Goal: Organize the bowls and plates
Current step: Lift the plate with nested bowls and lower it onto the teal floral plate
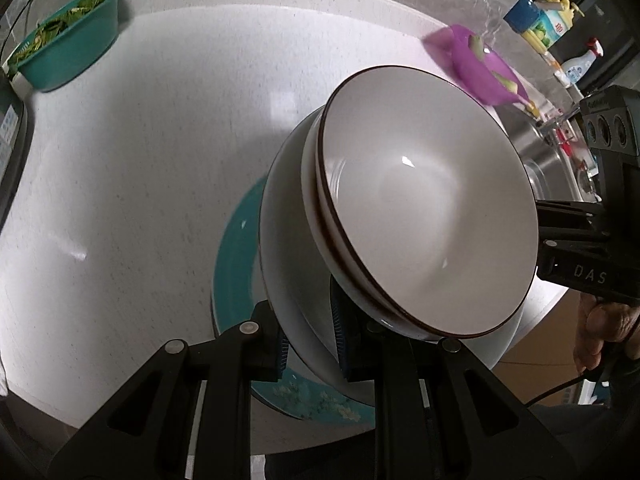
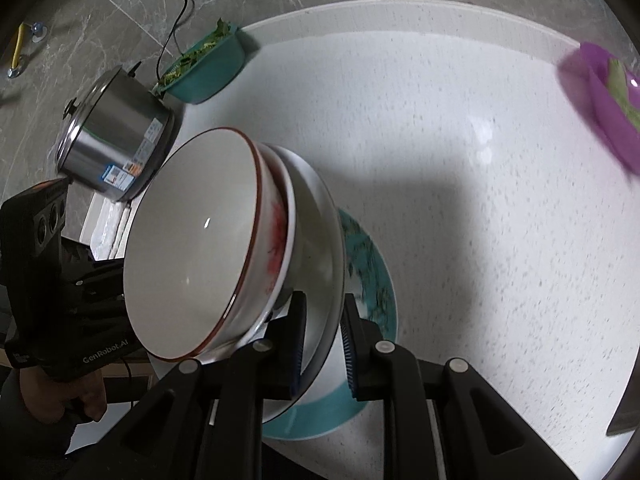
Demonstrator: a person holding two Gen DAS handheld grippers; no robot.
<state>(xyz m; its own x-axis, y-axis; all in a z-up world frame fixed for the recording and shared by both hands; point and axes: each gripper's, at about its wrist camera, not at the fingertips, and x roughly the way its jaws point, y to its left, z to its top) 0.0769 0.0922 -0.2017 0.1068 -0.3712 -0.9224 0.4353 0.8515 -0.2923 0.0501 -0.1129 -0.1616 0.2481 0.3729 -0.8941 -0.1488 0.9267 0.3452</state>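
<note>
Two brown-rimmed white bowls [image 1: 432, 208] [image 2: 188, 256] sit nested in a wide white plate [image 1: 292, 280] [image 2: 320, 240], and the stack is tilted. My left gripper [image 1: 310, 334] is shut on the near rim of that white plate, and my right gripper [image 2: 324, 350] is shut on the rim at the opposite side. Each view shows the other gripper at the far side of the stack: the right one [image 1: 576, 248] and the left one [image 2: 80, 292]. A teal flowered plate [image 1: 232, 264] [image 2: 376, 280] lies under the stack, outside the fingers. Whether it touches the stack cannot be told.
On the white speckled counter [image 1: 160, 160] [image 2: 480, 240] stand a teal basin of greens [image 1: 68, 48] [image 2: 204, 68] at the back and a purple bowl [image 1: 484, 72] [image 2: 608, 100]. A steel pot [image 2: 116, 140], a sink [image 1: 552, 168] and bottles [image 1: 548, 20] border it.
</note>
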